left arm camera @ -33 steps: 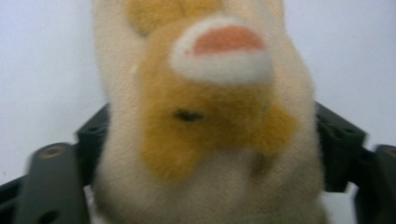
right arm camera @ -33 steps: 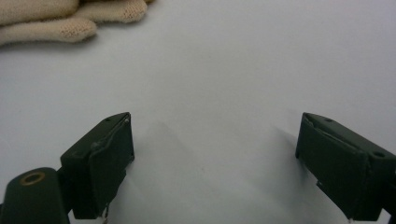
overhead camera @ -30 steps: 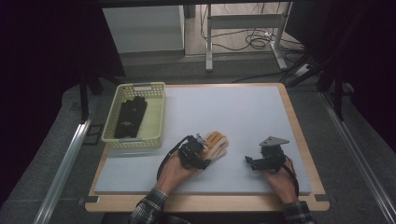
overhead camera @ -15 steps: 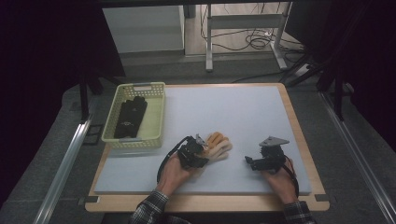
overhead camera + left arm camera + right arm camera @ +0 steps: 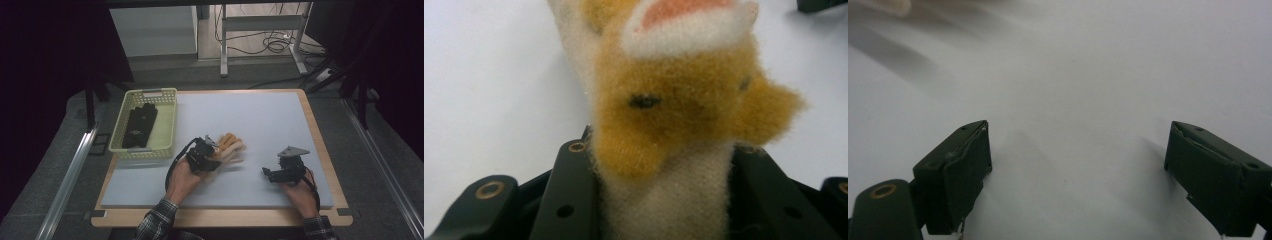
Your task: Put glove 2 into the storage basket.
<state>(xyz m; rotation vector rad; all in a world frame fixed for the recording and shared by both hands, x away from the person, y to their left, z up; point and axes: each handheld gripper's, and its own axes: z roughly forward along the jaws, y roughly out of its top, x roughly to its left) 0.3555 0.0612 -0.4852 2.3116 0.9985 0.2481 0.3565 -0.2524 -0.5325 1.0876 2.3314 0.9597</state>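
A fuzzy orange and cream glove (image 5: 232, 146) lies on the pale grey mat left of centre. My left gripper (image 5: 210, 159) is shut on its cuff end. In the left gripper view the glove (image 5: 684, 100) is pinched between the two black jaws of my left gripper (image 5: 664, 160), cream cuff low and orange pile above. My right gripper (image 5: 267, 173) rests near the mat's front right, pointing left. Its jaws (image 5: 1078, 165) stand wide open over bare mat with nothing between them.
A pale yellow basket (image 5: 150, 92) stands at the mat's left edge with a black glove (image 5: 140, 125) lying in it. The wooden table rim (image 5: 320, 140) frames the mat. Table legs and cables lie on the floor behind.
My left gripper has closed on the fuzzy glove and risen slightly with that end of it. The right hand has stayed put.
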